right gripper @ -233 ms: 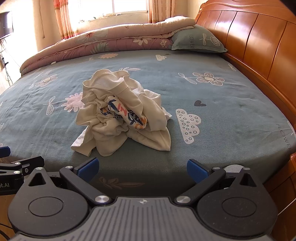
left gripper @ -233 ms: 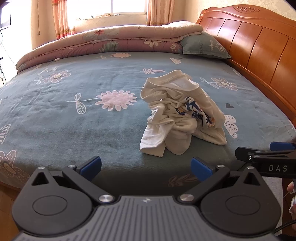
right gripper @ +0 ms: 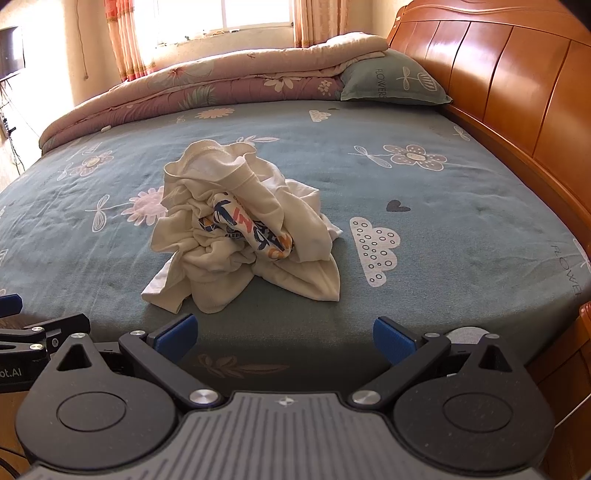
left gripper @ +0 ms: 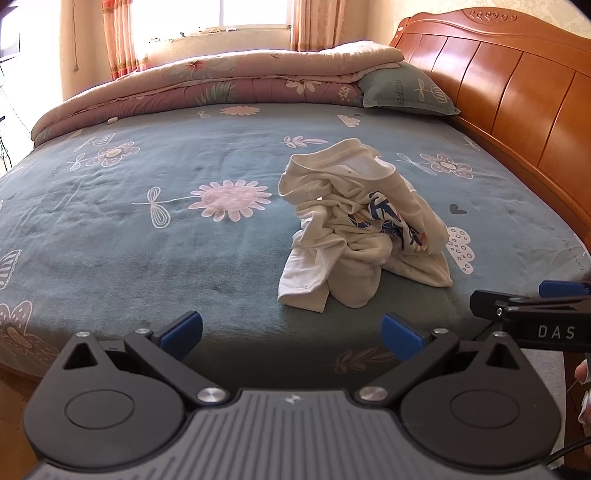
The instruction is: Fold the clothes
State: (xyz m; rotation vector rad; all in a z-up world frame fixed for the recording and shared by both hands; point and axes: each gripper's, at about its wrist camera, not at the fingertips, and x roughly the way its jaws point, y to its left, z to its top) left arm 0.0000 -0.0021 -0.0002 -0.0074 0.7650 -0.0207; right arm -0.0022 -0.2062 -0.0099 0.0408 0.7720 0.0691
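Note:
A crumpled cream garment with a blue and orange print lies in a heap on the blue flowered bedsheet, near the bed's front edge. My left gripper hovers at that edge, open and empty, with the heap ahead and slightly right. In the right wrist view the same garment lies ahead and to the left of my right gripper, which is also open with nothing between its blue pads. Each gripper shows at the side of the other's view: the right one, the left one.
A folded pink quilt and a green pillow lie along the far side of the bed. The wooden headboard runs down the right. A window with curtains is behind. A hand shows at the right edge.

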